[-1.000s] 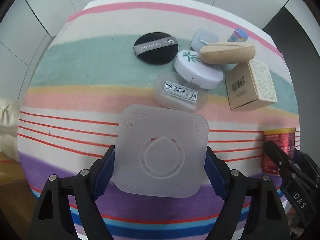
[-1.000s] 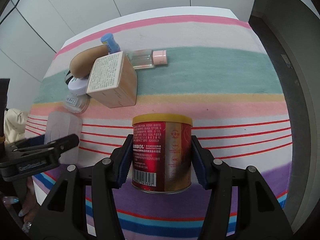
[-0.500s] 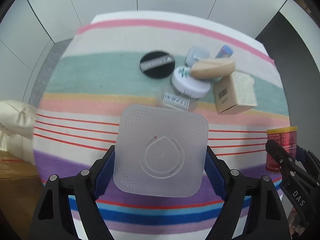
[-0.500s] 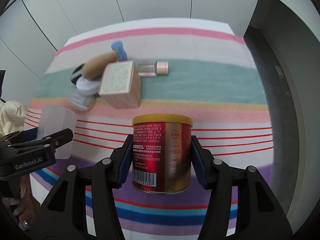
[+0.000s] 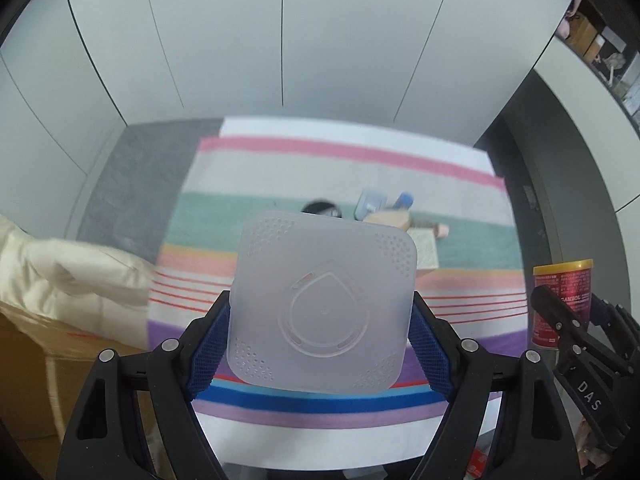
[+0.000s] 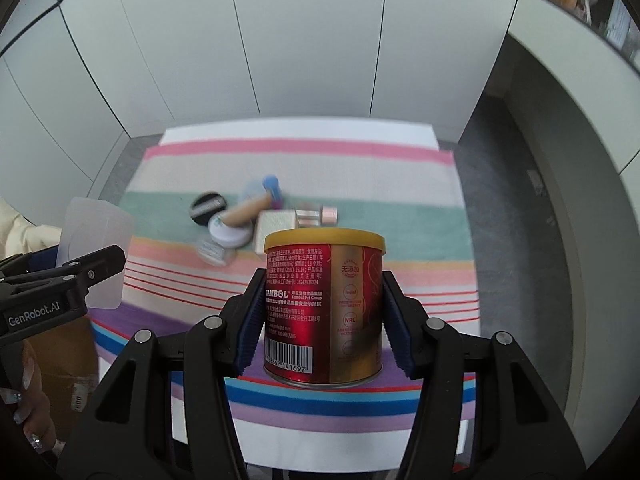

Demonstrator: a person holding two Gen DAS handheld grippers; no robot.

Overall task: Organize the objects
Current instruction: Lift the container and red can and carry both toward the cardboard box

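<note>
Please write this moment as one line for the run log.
left gripper: shut on frosted box | right gripper: shut on red can

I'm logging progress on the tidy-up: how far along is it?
Done: nothing visibly put away. In hand: the left tongs clamp a frosted square case, and the right tongs clamp a red can, both held above the striped cloth. Left: the blurred cluster of cosmetics on the cloth.
</note>
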